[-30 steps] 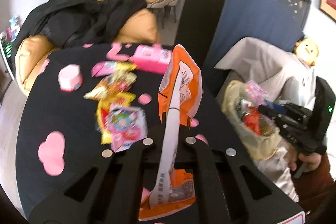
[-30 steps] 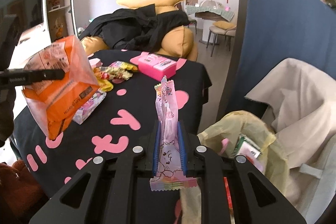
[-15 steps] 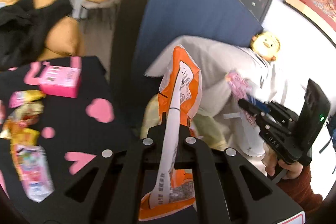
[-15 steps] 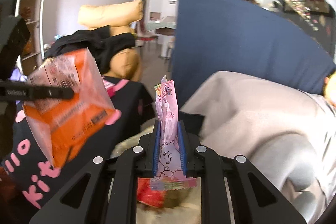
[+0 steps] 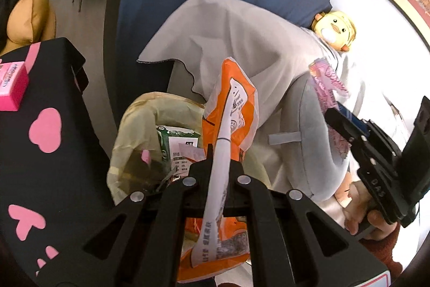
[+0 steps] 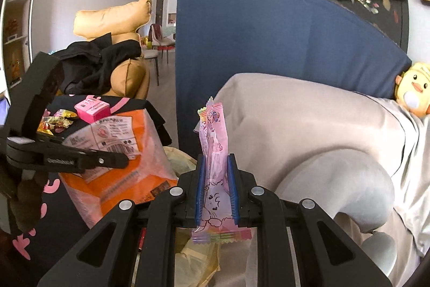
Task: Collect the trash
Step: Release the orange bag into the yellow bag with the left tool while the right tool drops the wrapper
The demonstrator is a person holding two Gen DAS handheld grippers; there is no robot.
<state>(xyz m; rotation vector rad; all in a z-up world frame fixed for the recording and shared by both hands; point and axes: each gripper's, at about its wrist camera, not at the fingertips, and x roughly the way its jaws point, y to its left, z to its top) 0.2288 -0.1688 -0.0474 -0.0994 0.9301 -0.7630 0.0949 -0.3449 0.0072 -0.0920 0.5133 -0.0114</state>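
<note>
Both grippers are loaded, and both are brought to the same spot, which looks like the drop-off. The left gripper point(image 5: 219, 152) has its fingers pressed tight on the white seam of an orange snack bag point(image 5: 231, 109), pinching it edge-on so the bag stands up between the jaws and hangs below them. That thin seam seems the sensible place to grip: the puffy body would likely slip. The bag hangs right over the mouth of the yellowish trash bag point(image 5: 139, 125), which sits in the gap between the black table with pink cartoon shapes point(image 5: 45, 166) on the left and the grey-covered sofa point(image 5: 242, 39) on the right. Inside the trash bag a green-and-white packet point(image 5: 177, 141) and other wrappers already lie, so I judge the collecting well under way.

The right gripper point(image 6: 217, 179) pinches a pink candy wrapper point(image 6: 213, 141) between its blue pads point(image 6: 200, 179), jaws only slightly apart because the wrapper fills them. It is held upright, above the near edge of the trash bag, just beside the left gripper's load, probably waiting its turn.

Far off on the table a pink carton point(image 6: 92, 108) and some crumpled sweet wrappers point(image 6: 57, 121) remain. A yellow duck plush point(image 5: 334, 30) sits on the sofa back, no part of the job.
</note>
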